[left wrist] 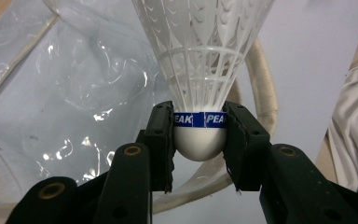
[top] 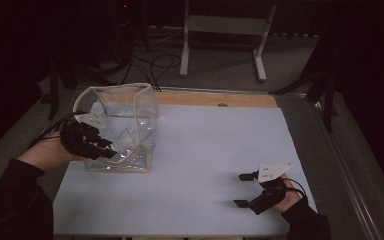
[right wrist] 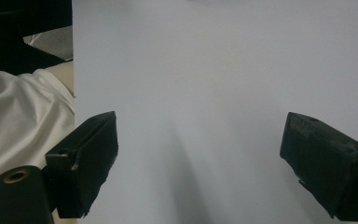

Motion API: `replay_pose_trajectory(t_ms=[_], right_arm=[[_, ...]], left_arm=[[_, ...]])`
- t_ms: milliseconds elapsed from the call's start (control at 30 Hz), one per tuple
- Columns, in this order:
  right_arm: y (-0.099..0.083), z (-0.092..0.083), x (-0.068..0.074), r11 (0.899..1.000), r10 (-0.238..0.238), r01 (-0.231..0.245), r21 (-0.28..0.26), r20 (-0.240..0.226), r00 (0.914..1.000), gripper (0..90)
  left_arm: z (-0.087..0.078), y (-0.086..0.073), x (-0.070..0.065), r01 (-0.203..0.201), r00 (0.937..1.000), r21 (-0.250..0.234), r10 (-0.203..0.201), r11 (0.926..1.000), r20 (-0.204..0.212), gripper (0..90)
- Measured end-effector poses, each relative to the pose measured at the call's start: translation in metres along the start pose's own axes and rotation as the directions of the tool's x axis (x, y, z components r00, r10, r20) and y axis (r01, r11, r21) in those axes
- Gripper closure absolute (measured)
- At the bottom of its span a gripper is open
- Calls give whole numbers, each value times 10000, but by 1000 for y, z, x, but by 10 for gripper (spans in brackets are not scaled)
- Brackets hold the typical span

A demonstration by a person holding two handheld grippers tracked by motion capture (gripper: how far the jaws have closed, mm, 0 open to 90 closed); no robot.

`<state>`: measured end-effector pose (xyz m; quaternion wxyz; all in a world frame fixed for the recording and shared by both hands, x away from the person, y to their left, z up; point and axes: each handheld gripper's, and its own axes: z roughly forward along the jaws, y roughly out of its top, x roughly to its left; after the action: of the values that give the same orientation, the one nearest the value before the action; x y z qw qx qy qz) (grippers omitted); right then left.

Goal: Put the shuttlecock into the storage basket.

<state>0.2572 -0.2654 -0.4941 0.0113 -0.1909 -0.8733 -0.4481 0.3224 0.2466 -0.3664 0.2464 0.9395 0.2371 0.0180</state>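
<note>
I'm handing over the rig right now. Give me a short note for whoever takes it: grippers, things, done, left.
Left gripper: shut on the shuttlecock at its cork, inside the clear bag at the table's left.
Right gripper: open, holding nothing, resting at the table's near right.
Done: shuttlecock gripped.
Left: whether it is going into the bag or coming out cannot be told; finish that move, then release.

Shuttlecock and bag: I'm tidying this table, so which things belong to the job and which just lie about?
In use:
- shuttlecock, clamped in the left claw
- clear plastic bag

Lying about:
- white cloth
- right claw, open and holding nothing
</note>
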Motion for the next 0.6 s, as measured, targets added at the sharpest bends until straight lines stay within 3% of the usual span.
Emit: replay_pose_trajectory(t_ms=[333, 500, 600], right_arm=[[-1, 1, -1, 10000, -4, 4, 40, -35, 10000, 112], [-1, 1, 0, 10000, 15, -15, 41, -43, 10000, 112], [-1, 1, -1, 10000, 21, -21, 50, -58, 10000, 112]], left_arm=[[6, 2, -2, 121, 9999, 371, -125, 9992, 103, 643], [7, 4, -1, 383, 9991, 369, -376, 9986, -196, 437], [6, 6, -1, 480, 9986, 344, -471, 9983, -253, 358]])
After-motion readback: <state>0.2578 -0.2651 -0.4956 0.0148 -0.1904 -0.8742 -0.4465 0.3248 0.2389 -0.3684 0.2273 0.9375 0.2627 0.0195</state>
